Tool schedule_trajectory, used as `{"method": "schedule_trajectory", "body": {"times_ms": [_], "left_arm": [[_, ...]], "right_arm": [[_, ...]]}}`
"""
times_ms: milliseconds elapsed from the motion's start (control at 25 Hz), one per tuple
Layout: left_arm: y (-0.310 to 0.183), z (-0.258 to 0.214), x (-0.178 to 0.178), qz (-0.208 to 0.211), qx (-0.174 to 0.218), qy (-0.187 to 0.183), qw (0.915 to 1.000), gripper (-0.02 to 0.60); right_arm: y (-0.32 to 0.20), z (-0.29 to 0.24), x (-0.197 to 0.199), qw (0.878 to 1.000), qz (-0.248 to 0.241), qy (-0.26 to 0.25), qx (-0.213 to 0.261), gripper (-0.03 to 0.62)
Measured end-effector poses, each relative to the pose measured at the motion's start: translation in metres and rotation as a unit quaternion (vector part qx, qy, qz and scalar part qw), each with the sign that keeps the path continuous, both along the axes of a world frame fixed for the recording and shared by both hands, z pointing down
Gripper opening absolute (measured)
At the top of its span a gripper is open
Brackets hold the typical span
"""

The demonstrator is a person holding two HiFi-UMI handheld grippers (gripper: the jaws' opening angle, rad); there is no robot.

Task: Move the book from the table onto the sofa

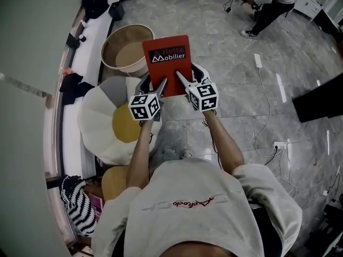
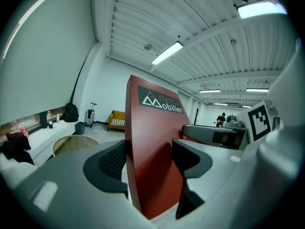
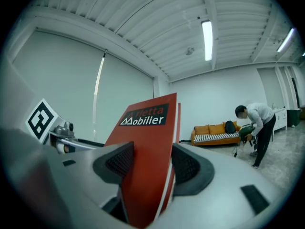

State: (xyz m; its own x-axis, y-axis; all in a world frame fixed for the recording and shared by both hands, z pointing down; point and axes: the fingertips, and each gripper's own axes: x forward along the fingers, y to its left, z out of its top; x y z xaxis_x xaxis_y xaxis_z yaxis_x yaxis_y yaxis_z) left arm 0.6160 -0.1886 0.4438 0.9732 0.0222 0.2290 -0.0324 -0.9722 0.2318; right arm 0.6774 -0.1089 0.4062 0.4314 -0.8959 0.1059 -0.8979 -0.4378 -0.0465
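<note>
The book is in the air above the floor, held at its near edge from 2 sides. The left gripper has its jaws closed on the lower left part of the cover, and the right gripper has its jaws closed on the lower right part. In each gripper view the red cover stands between the 2 pads and fills the gap. The book stands almost upright, with the title at the top.

I judge that the step in hand is the carry to the sofa, which stands far across the room by the back wall. To do this well, both grippers should travel together at the same height and with the same gap between them, so that the cover is not bent or twisted. The grip is only on the lower edge, so the top of the book may swing. Slow steps and a firm squeeze should help.

In the head view the left edge of the book lies over the rim of a round tub, and a flower cushion lies under the left arm. To the right the floor is more open, but a power strip with its cable lies there. A person bends down near the right end of the sofa, so the left part of the seat looks like the freer place to aim for.
</note>
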Motion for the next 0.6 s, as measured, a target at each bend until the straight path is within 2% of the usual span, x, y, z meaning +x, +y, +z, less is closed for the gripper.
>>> {"method": "schedule_trajectory", "body": {"times_ms": [320,440,600], "left_arm": [[-0.025,0.001,0.011,0.003,-0.006,0.007,1.0,0.296],[-0.049,-0.006,0.012,-0.004,-0.005,0.013,0.9999,0.296],[-0.088,-0.005,-0.005,-0.027,-0.009,0.012,0.9995,0.296]], "right_arm": [[-0.022,0.0,0.008,1.0,0.011,0.002,-0.004,0.252],[-0.048,-0.007,0.012,1.0,0.001,0.009,-0.005,0.252],[-0.09,-0.006,-0.002,1.0,-0.022,0.007,-0.007,0.252]]}}
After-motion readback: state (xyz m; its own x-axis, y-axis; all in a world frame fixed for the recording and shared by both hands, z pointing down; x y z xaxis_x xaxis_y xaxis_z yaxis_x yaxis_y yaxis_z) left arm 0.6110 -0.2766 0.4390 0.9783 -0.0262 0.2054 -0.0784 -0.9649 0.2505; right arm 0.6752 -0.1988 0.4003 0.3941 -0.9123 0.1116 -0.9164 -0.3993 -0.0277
